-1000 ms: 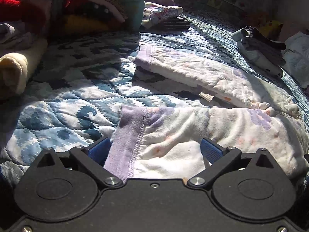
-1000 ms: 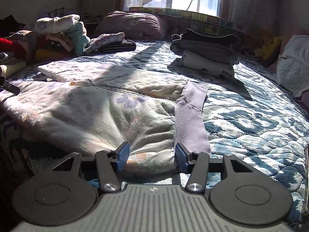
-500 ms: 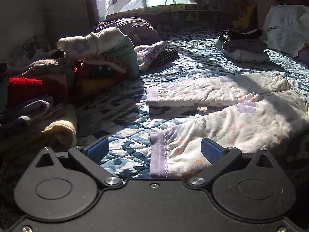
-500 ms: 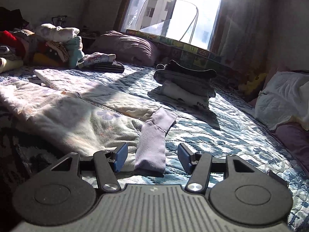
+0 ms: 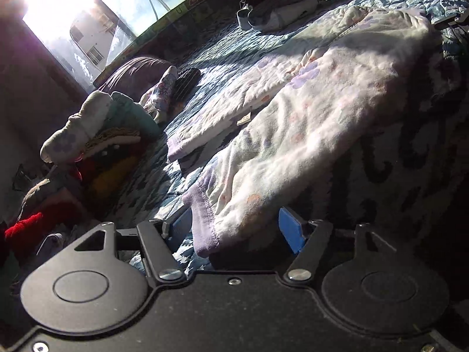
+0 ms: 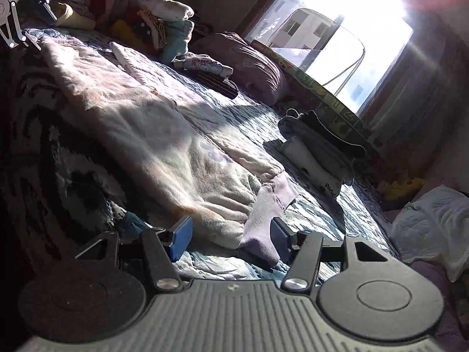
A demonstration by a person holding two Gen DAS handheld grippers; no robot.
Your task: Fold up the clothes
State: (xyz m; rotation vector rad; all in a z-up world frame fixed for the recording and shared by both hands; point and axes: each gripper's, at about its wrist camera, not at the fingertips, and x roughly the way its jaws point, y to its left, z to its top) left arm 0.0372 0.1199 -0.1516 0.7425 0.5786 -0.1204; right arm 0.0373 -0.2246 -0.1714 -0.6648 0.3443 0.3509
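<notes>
A white fleece garment (image 5: 316, 123) with purple flower prints and purple cuffs lies spread across the blue patterned quilt (image 5: 234, 47). My left gripper (image 5: 234, 228) is open at the garment's left end, and one purple cuff (image 5: 202, 228) lies between its blue pads. At the other end my right gripper (image 6: 231, 234) is open too, with the garment (image 6: 140, 123) reaching in between its pads and a purple cuff (image 6: 263, 214) just inside the right pad. Each gripper shows in a far corner of the other's view.
A heap of unfolded clothes (image 5: 96, 146) sits at the left of the bed. A folded stack of grey and white clothes (image 6: 319, 152) rests behind the garment. A purple pillow (image 6: 249, 61) lies under the bright window (image 6: 337, 29), with white bedding (image 6: 433, 223) at the right.
Both wrist views have rolled to a strong tilt and now look up towards the window. The cuffs stay between the fingers, and both grippers' fingers stay wide apart.
</notes>
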